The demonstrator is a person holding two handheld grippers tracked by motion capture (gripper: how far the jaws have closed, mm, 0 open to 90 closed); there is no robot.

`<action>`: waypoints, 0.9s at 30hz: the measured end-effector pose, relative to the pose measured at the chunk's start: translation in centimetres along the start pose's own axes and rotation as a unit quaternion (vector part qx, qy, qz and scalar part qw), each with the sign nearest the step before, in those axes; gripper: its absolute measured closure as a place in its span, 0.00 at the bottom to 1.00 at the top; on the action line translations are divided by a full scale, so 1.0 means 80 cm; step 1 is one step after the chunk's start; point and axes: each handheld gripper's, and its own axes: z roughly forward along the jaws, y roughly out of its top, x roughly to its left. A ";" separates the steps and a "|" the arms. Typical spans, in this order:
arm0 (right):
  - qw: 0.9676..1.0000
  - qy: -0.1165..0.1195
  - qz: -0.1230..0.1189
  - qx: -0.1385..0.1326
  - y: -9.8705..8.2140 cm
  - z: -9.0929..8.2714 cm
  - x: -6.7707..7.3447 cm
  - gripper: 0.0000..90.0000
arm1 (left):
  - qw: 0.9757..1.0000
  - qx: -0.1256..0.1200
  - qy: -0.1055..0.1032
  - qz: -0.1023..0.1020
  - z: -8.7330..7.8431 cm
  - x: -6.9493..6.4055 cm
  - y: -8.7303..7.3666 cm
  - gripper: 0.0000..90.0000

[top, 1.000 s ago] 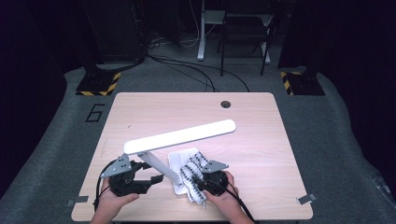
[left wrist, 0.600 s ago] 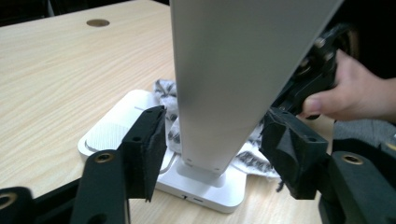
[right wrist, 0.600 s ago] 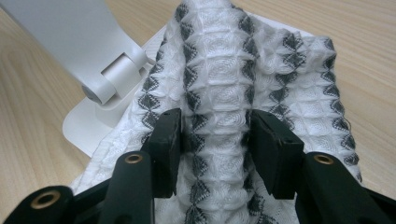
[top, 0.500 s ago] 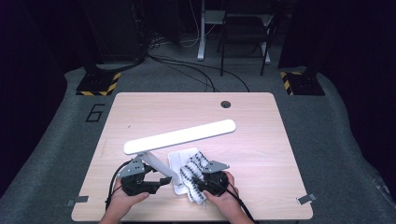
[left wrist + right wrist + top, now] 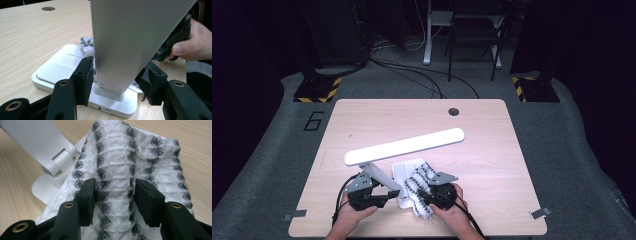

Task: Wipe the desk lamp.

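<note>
A white desk lamp stands near the table's front: long light bar [image 5: 404, 146], slanted flat arm [image 5: 379, 175] and flat base [image 5: 399, 172]. My left gripper [image 5: 384, 196] sits at the arm's foot. In the left gripper view its jaws [image 5: 117, 75] have just been closing, and the pads lie against both edges of the arm [image 5: 130, 45] just above the base [image 5: 57, 70]. A white cloth [image 5: 419, 182] with a grey pattern is draped over the base. My right gripper [image 5: 423, 197] rests on it. Its jaws [image 5: 115, 192] have just been opening and flank a broad, unpinched fold of cloth [image 5: 117, 157].
The wooden table [image 5: 492, 150] has a round cable hole [image 5: 454, 111] at the back. The right hand and its gripper [image 5: 175, 42] sit close behind the lamp arm in the left gripper view. Beyond the table are dark floor, cables and a chair [image 5: 472, 35].
My left gripper has come down and to the right, to the foot of the lamp arm, and its jaws have closed in on the arm. The right hand stays put.
</note>
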 end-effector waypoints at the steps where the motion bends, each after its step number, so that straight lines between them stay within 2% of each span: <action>1: 1.000 0.000 0.000 0.000 0.000 0.000 0.000 0.57 | 1.000 0.003 0.000 0.000 0.002 0.000 -0.001 0.54; 4: 1.000 0.000 -0.002 0.001 0.000 0.000 -0.001 0.57 | 1.000 0.000 -0.001 0.003 0.007 0.000 -0.004 0.55; 9: 1.000 0.002 0.001 0.001 0.000 0.000 -0.001 0.57 | 1.000 -0.004 -0.003 -0.010 0.012 0.001 -0.009 0.57; 14: 1.000 0.001 0.003 -0.002 0.000 0.001 -0.001 0.56 | 1.000 -0.008 -0.006 -0.007 0.015 0.003 -0.013 0.56; 17: 1.000 0.002 0.002 -0.004 0.000 0.002 -0.002 0.56 | 1.000 0.009 -0.004 -0.001 0.020 0.001 -0.016 0.56; 19: 1.000 0.001 0.000 -0.005 -0.001 0.002 -0.002 0.56 | 1.000 0.010 0.001 -0.004 0.022 0.000 -0.017 0.58; 21: 1.000 0.002 -0.001 -0.001 -0.001 0.002 -0.002 0.60 | 1.000 0.012 0.004 -0.004 0.021 -0.001 -0.016 0.58; 26: 1.000 0.009 -0.003 -0.002 0.000 0.000 -0.002 0.81 | 1.000 0.015 0.002 -0.003 0.021 -0.001 -0.016 0.58; 27: 1.000 0.012 -0.004 0.001 0.001 -0.001 -0.002 0.84 | 1.000 0.012 0.008 -0.002 0.022 -0.002 -0.017 0.58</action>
